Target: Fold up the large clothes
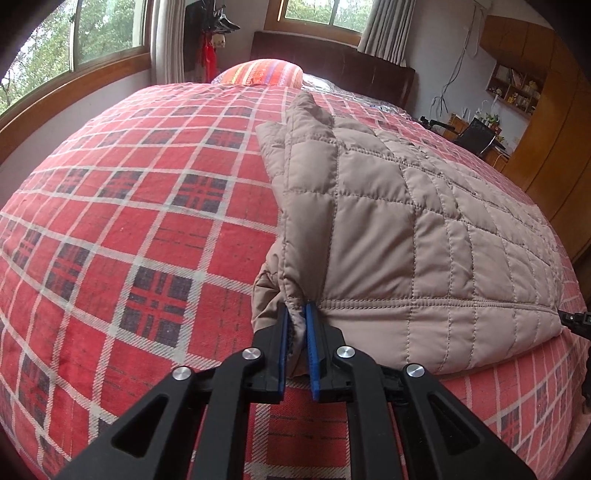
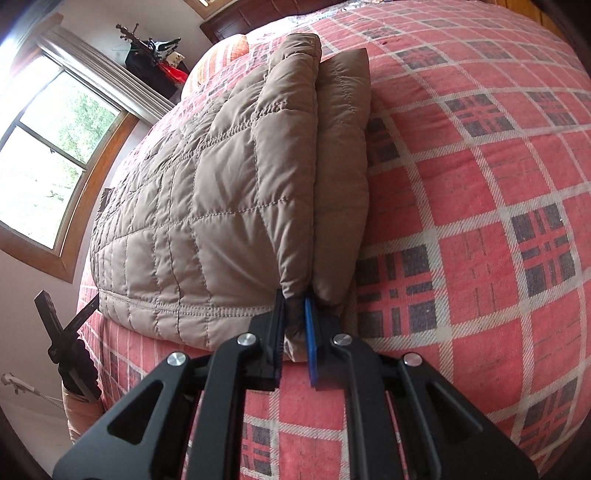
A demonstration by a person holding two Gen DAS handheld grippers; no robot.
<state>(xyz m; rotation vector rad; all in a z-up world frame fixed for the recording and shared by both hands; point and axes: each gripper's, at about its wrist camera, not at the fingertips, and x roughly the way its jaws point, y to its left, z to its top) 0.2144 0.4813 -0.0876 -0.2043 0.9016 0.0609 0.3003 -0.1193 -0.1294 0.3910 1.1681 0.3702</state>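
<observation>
While both tongs — left tongs [image 1: 296,314], right tongs [image 2: 294,301] — pinch its hem, jacket [image 1: 406,229] lies folded.

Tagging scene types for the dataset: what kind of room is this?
Most likely a home bedroom: a bed with a red plaid cover and dark headboard, a striped pillow, curtained windows, and the quilted jacket laid on it.

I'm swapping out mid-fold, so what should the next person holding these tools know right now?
Left tool: shut on the near left corner of the quilted jacket.
Right tool: shut on the near right corner of the quilted jacket, pinching several layers.
The jacket lies on the plaid bedsheet, near the bed's front edge.
Done: sides look folded inward into a long strip.
Left: probably carry the held near edge toward the far end, then flatten.
</observation>
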